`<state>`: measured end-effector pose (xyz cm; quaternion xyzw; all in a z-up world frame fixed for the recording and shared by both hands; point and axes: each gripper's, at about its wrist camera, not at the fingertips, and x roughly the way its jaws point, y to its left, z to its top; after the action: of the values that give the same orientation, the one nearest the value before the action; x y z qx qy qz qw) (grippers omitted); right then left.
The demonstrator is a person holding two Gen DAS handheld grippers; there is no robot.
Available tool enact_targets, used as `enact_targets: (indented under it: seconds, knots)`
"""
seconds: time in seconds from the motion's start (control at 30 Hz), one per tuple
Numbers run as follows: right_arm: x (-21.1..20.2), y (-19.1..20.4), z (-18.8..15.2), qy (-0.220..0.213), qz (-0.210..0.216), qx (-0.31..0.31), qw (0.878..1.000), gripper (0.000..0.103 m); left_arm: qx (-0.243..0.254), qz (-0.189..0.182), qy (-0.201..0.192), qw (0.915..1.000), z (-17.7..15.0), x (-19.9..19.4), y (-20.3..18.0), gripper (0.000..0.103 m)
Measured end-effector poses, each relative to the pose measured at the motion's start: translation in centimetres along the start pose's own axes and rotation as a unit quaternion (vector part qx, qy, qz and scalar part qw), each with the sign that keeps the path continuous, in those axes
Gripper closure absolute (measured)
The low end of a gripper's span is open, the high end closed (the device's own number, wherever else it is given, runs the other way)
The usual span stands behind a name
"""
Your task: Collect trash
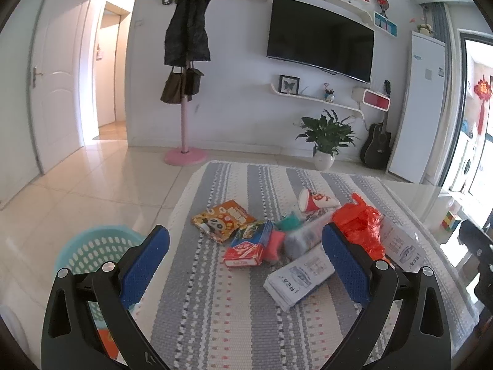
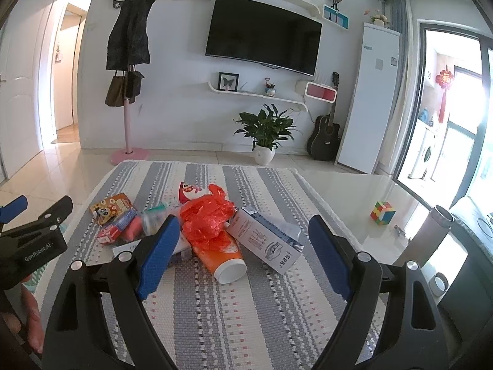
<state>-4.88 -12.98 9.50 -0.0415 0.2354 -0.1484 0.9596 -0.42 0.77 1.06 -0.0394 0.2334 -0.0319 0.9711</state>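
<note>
Left wrist view: left gripper (image 1: 246, 243) spread wide, holding nothing, hovering above striped table mat (image 1: 215, 308). Trash pile sits ahead in the mat's middle: panda snack bag (image 1: 222, 221), red-blue box (image 1: 249, 245), red paper cup (image 1: 315, 199), orange plastic bag (image 1: 362, 226), white printed carton (image 1: 300, 277), second white carton (image 1: 402, 245). Teal basket (image 1: 98, 248) stands on the floor, down-left of the table edge, well apart from the pile; something orange shows low inside it behind the gripper arm, can't tell what.

Right wrist view: right gripper (image 2: 243, 237) also wide apart, empty, aimed at the pile. Orange plastic bag (image 2: 208, 215) lies on top of an orange bottle (image 2: 223, 257) with a white end; white carton (image 2: 268, 239) is just beside it, touching. Left gripper (image 2: 34, 215) visible at the left edge. Rubik's cube (image 2: 383, 212) is off the mat on the bare table, well apart, likely not trash.

Progress: early, I judge. Nearly all trash is on the table, neither gripper has a grasp, whole pile left to move to the basket.
</note>
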Motion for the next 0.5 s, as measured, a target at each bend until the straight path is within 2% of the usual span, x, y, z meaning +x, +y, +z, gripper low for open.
enact_targets:
  seconds: [0.17,0.27,0.33,0.4,0.5]
  knots:
    - [-0.5,-0.5,0.3,0.000,-0.006,0.000,1.000,0.022,-0.014,0.007,-0.002,0.9999,0.6,-0.1,1.4,0.007]
    - [0.0,-1.2,0.5,0.006,-0.006,0.006,1.000,0.026,-0.036,-0.001,0.022,0.9991,1.0,0.5,3.6,0.007]
    - [0.5,-1.6,0.7,0.015,-0.001,0.006,1.000,0.037,-0.039,-0.019,0.048,0.9979,1.4,1.2,4.8,0.007]
    - [0.9,-2.0,0.7,0.016,0.001,0.000,1.000,0.041,-0.033,-0.043,0.073,0.9959,1.7,1.7,5.2,0.007]
    - [2.1,-3.2,0.4,0.023,0.020,-0.002,1.000,0.045,-0.021,-0.118,0.130,0.9842,1.8,3.7,5.1,0.007]
